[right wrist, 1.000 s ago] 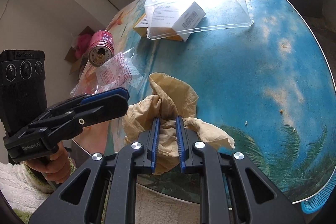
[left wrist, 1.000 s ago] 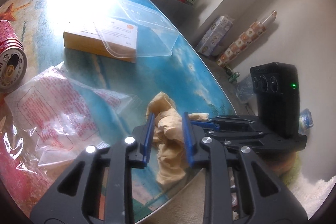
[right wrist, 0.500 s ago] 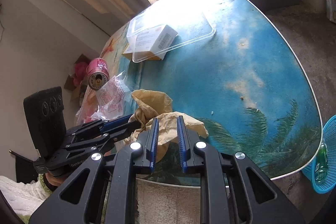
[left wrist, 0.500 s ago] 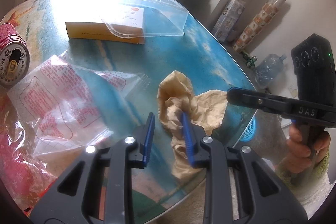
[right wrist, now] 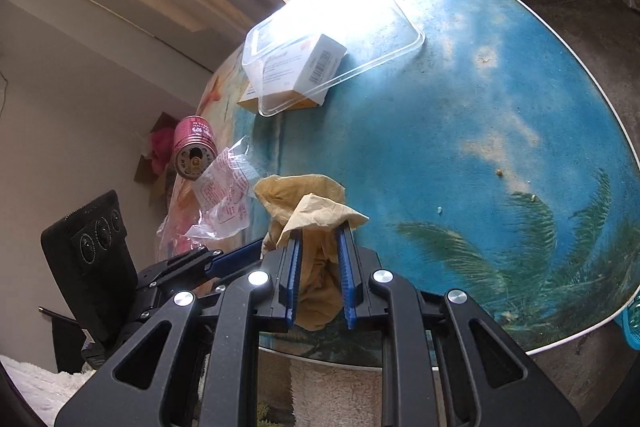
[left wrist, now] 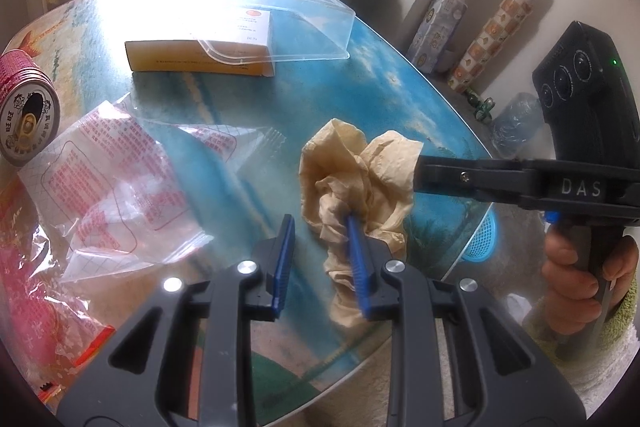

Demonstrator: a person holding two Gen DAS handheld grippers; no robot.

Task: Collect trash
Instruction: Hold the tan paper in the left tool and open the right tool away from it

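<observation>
A crumpled tan paper napkin hangs at the near edge of the round blue table. My right gripper is shut on the napkin and holds it just above the table edge. In the left wrist view the right gripper comes in from the right onto the napkin. My left gripper is open and empty beside the napkin; its right finger touches the napkin's left side. It also shows in the right wrist view.
A clear printed plastic bag, a red can on its side, a yellow box under a clear plastic lid lie on the table. A blue basket stands on the floor below the right edge.
My right gripper has lifted the napkin and drawn it toward the table's near edge. My left gripper has let go of the napkin and now sits to its left.
</observation>
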